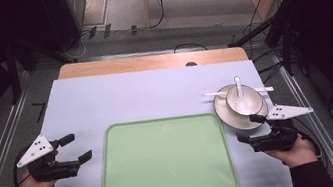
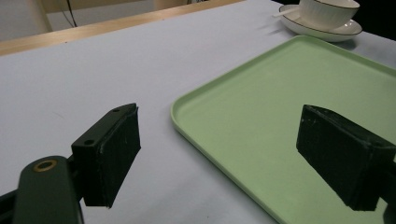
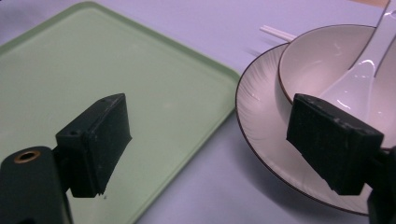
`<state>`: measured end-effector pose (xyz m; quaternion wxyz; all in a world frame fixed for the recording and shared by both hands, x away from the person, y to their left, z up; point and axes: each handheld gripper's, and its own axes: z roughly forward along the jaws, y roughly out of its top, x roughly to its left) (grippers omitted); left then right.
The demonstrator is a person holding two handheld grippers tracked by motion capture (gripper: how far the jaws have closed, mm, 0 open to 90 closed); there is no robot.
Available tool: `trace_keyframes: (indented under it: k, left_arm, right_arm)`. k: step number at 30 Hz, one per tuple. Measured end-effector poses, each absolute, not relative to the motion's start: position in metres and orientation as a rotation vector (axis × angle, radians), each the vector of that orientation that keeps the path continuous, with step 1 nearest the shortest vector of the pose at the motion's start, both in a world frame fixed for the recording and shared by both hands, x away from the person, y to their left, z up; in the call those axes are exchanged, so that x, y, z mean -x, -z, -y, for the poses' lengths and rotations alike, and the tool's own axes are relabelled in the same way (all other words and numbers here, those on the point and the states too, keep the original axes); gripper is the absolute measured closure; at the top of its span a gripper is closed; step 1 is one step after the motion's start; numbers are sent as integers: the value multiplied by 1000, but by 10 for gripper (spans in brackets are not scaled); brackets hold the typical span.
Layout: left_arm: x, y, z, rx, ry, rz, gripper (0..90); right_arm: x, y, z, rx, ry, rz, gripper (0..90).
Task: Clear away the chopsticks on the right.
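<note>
An empty light green tray [image 1: 165, 159] [image 2: 289, 102] [image 3: 116, 79] lies at the front middle of the white mat. To its right stands a white plate [image 1: 226, 114] [image 3: 259, 107] [image 2: 327, 31] carrying a white bowl [image 1: 252, 102] [image 3: 317, 60] [image 2: 327, 11] with a white spoon [image 1: 240, 97] [image 3: 362, 70] in it. White chopsticks [image 1: 215, 94] [image 3: 278, 32] rest across the plate behind the bowl. My left gripper [image 1: 80, 146] [image 2: 224, 149] is open at the tray's left edge, holding nothing. My right gripper [image 1: 248, 128] [image 3: 210, 140] is open between tray and plate, its right jaw over the plate's near rim.
The white mat [image 1: 145, 97] covers a wooden table [image 1: 149, 62], bare behind the tray. Cables and stand legs lie on the floor beyond the table's far edge.
</note>
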<state>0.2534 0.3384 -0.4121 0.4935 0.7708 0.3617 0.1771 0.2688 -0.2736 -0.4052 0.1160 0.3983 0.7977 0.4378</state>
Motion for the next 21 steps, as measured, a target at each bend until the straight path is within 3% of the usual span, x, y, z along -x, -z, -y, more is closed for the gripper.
trace_keyframes:
  k: [21]
  left_arm:
    - [-255,414,-337,-1898,-435,-890,133]
  right_arm:
    - [-285,401,312,-1346,-1281,-2244,275]
